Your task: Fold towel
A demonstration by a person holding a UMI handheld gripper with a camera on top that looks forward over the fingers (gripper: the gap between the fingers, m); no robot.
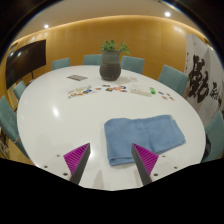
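The towel [143, 137] is a blue-grey cloth lying flat on the white tabletop [60, 115], just ahead of the hand-held gripper [111, 158]. It is loosely spread in a roughly rectangular shape, already doubled in places: a fold ridge runs across its middle, and the layers along the near edge are uneven and slightly rumpled. Its near edge reaches down between the two fingers, closer to the right one, whose magenta pad [146, 157] overlaps the towel's near corner in the view. The fingers stand apart, with nothing clamped between them.

Small table items [112, 90] too tiny
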